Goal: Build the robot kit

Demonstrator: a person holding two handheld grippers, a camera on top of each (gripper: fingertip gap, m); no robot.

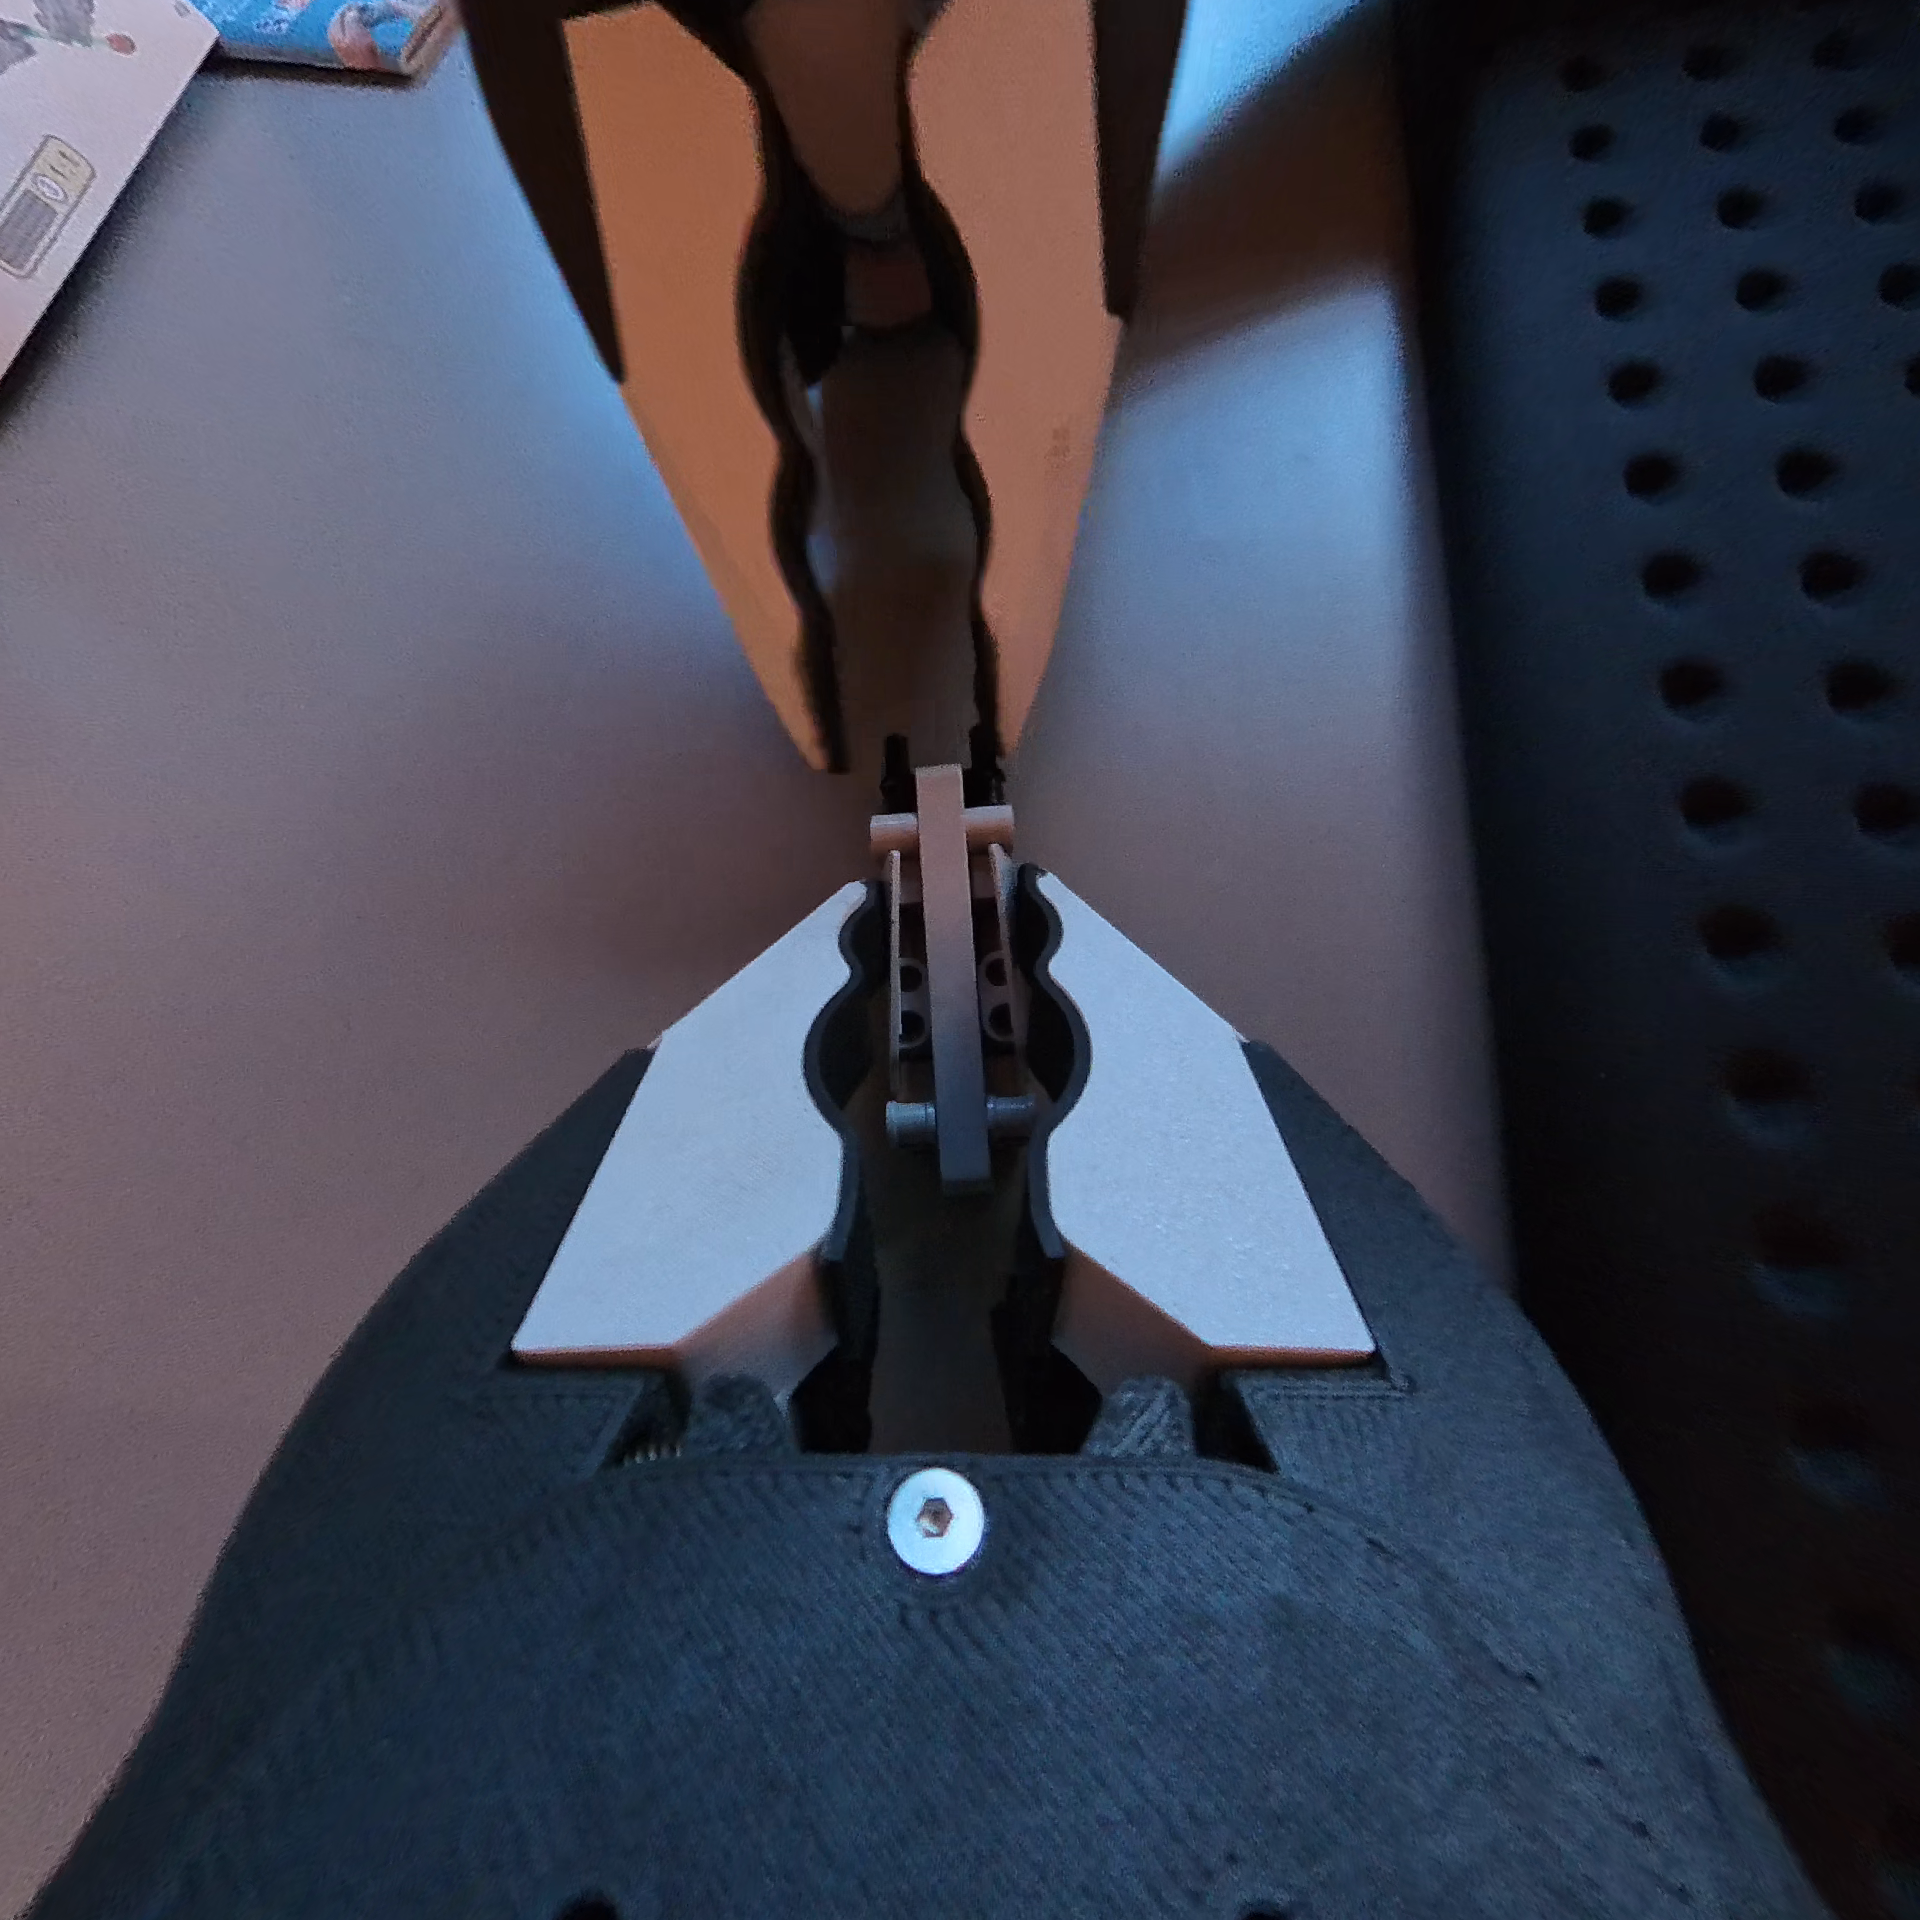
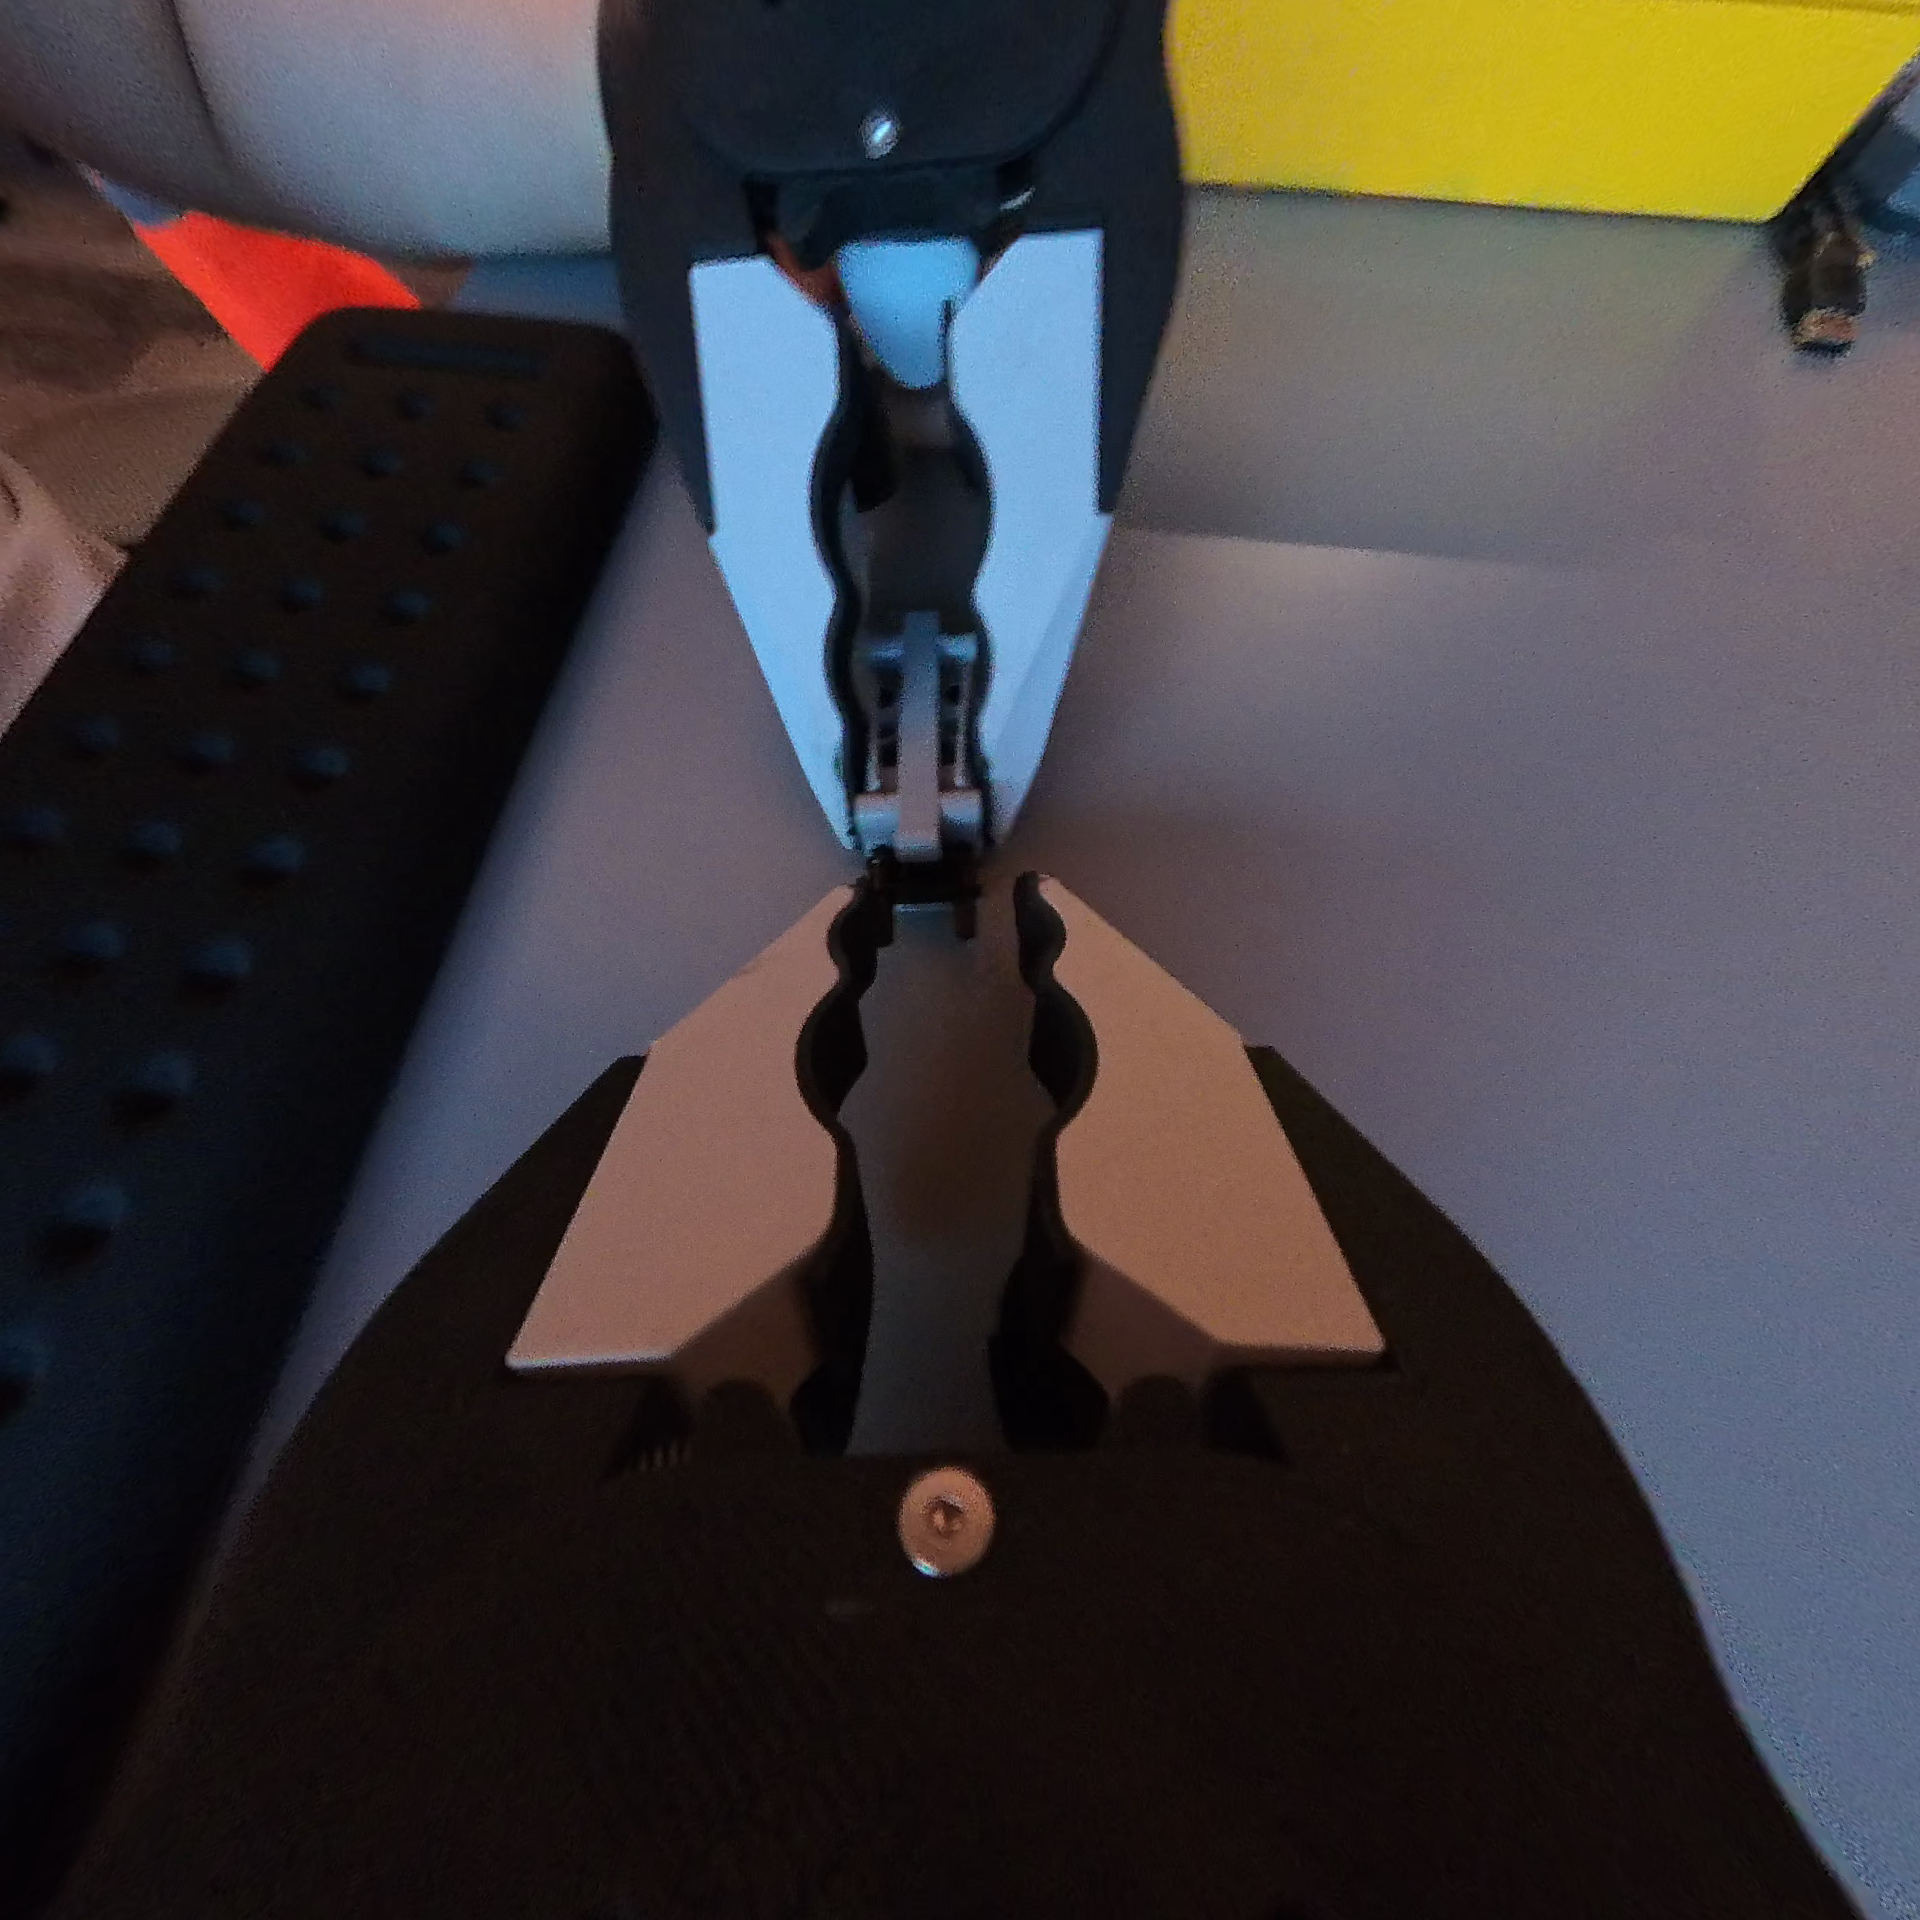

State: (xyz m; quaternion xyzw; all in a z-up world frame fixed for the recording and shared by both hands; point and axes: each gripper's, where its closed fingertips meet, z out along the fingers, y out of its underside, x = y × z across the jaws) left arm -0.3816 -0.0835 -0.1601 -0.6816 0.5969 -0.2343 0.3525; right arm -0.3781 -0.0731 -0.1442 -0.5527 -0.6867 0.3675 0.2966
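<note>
Over the table (image 1: 312, 727), between two opposed grippers: a small brick-built assembly (image 1: 951, 997) is held clear of the surface.
Assembly, form: a thin curved grey plate stands on edge down the middle, with a studded tan-grey brick on each side, a cross pin at the near end and a short bar at the far end.
Assembly, black part: a small black piece (image 2: 925, 891) projects from the end facing the right gripper.
Left gripper (image 1: 948, 883): fingers drawn in narrowly, their wavy inner pads pressing both flanks of the assembly.
Right gripper (image 2: 940, 883): fingers stand apart with a clear gap; the left fingertip touches or nearly touches the black piece, the right one stands clear. Whether it grips cannot be told.
Left wrist view only: the stud holes and cross pin at close range; a printed sheet (image 1: 73, 166) and a blue printed box (image 1: 332, 31) at the far left of the table.
Right wrist view only: the black piece in full; a yellow box (image 2: 1507, 94) at the far right, an orange object (image 2: 270, 281) at the far left, a small dark item (image 2: 1823, 281) near the yellow box.
Both views: a black perforated mat (image 2: 239, 727) lies alongside the grippers.
</note>
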